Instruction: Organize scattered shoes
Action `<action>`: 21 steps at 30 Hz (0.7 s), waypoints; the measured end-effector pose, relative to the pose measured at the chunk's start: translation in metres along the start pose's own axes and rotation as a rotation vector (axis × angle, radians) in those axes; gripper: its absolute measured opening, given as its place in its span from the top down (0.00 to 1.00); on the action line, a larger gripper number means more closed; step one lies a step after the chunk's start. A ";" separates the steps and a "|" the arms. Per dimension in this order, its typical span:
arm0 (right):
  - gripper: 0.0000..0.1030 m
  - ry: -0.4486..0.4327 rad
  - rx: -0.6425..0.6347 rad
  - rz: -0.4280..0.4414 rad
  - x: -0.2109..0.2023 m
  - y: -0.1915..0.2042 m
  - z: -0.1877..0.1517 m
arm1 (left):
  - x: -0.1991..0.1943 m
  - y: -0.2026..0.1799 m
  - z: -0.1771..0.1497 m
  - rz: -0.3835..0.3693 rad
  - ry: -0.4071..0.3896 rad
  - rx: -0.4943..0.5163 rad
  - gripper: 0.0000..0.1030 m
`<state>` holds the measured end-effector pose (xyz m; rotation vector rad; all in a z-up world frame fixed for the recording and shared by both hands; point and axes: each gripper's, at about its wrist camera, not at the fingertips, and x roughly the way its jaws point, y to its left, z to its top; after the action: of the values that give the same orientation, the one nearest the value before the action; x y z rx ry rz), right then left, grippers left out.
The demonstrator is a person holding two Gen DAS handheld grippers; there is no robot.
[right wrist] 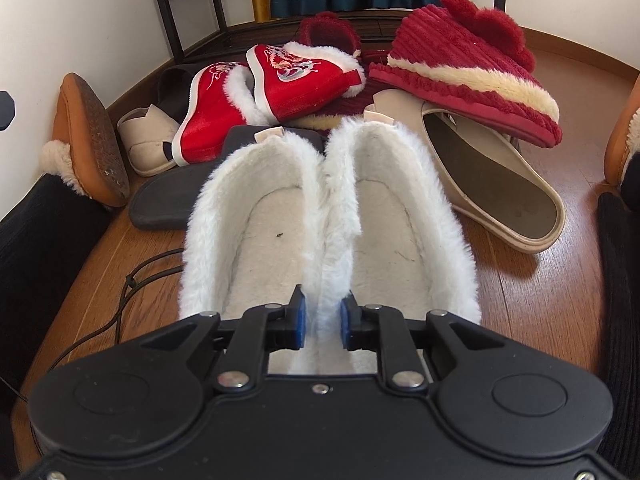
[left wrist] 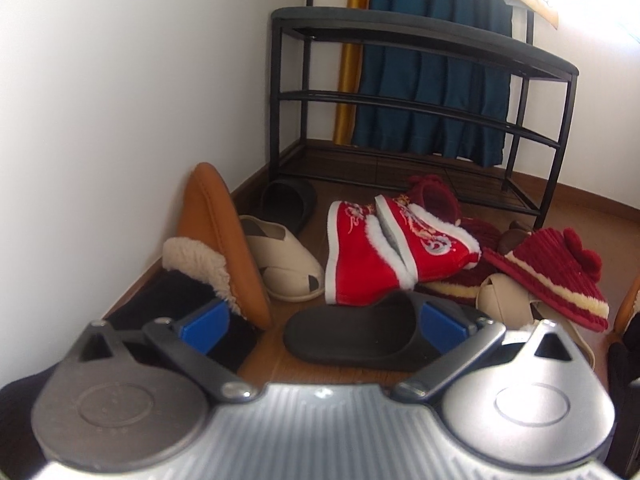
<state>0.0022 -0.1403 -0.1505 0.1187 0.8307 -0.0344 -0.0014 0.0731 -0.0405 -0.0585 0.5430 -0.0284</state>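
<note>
Our right tool (right wrist: 322, 314) pinches the two touching inner walls of a pair of white fur-lined slippers (right wrist: 328, 208), held side by side above the wooden floor (right wrist: 532, 280). Our left tool (left wrist: 324, 322) gapes wide and holds nothing, its fingers either side of a smooth black slide (left wrist: 352, 332). Embroidered red satin boots (left wrist: 380, 248), ribbed maroon plush slippers (left wrist: 560, 276) and beige mules (right wrist: 492, 184) lie heaped before the black metal rack (left wrist: 420, 112).

1. The left wrist view is taken from low over the floor, faced toward the shoe rack (left wrist: 416, 92) in the corner.
2. The right wrist view is set nearer, just above the fur-lined slippers (right wrist: 328, 208).
3. The red embroidered shoes (left wrist: 384, 252) (right wrist: 264, 92) are shared by both views.
</note>
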 end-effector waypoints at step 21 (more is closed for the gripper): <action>0.91 -0.113 -0.080 -0.006 -0.042 0.008 0.019 | 0.007 0.028 0.001 0.027 -0.011 -0.074 0.01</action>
<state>-0.0118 -0.1348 -0.1059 0.0387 0.7188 -0.0136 0.0059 0.1006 -0.0450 -0.1232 0.5341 0.0179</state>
